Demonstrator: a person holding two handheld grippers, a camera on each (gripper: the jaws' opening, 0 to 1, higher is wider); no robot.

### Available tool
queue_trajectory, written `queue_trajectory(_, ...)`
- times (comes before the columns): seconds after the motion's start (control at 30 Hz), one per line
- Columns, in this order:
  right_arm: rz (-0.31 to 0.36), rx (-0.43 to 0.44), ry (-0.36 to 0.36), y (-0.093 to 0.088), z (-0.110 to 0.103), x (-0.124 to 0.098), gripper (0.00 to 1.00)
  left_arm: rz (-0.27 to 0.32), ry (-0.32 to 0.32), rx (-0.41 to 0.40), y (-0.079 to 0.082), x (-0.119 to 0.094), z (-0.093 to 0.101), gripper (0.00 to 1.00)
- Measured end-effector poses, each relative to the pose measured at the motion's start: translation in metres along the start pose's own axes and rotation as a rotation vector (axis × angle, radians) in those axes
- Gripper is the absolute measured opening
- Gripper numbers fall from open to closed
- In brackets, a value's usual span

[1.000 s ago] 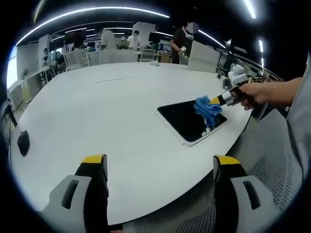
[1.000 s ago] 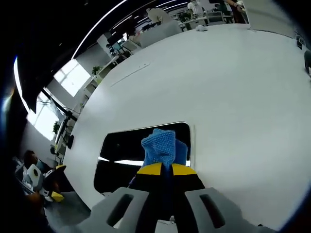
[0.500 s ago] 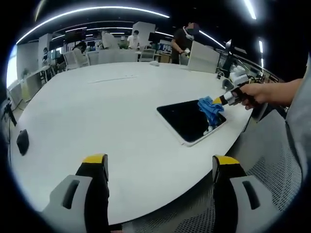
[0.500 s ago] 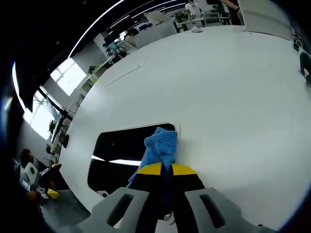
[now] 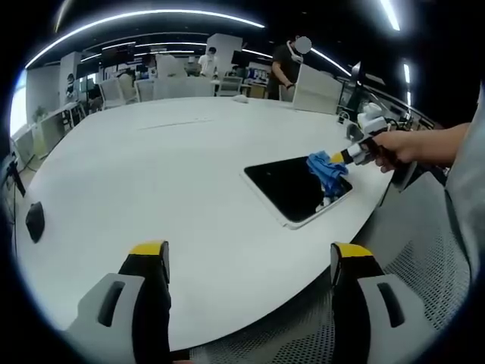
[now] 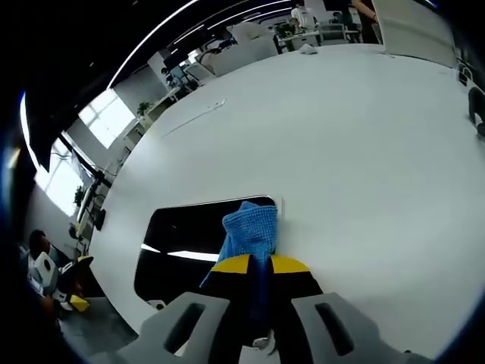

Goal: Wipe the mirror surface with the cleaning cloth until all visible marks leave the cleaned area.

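Open office, big white surface (image 5: 167,174). Mid-wipe: right hand-held gripper (image 6: 253,265) clamped on the blue cleaning cloth (image 6: 249,230), pressed on the mirror (image 6: 193,241) corner just ahead of its jaws. Left hand-held gripper (image 5: 248,256) apart, idle, well back. Next: sweep across the unwiped glass.

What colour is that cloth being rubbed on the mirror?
The cloth is bright blue, seen best in the right gripper view, pinched in the right claw.
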State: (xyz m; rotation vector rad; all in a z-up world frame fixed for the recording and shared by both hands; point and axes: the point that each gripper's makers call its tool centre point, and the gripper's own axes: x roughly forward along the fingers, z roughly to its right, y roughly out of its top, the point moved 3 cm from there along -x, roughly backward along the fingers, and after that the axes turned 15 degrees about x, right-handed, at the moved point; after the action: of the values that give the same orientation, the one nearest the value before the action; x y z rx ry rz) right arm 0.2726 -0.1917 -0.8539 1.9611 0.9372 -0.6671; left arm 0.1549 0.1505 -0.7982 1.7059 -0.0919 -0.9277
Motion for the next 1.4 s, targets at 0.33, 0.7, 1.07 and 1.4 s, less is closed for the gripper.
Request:
queue_trajectory(0.33,-0.03,-0.059,-0.025,-0.009,-0.008,-0.005,0.0,0.017,0.003,0.002,0.002,-0.001,-0.002,0.86)
queue_trajectory(0.7,-0.044,-0.037,-0.014,-0.027,-0.006,-0.018,0.0,0.013,-0.012,0.001,-0.001,0.001,-0.001,0.88)
queue_trajectory(1.07,-0.05,-0.017,-0.011,-0.037,-0.004,-0.021,0.0,0.014,-0.013,-0.002,0.0,0.001,0.0,0.94)
queue_trajectory(1.4,-0.055,0.014,-0.001,-0.05,0.0,-0.03,0.0,0.013,-0.006,-0.005,0.002,0.001,0.001,0.95)
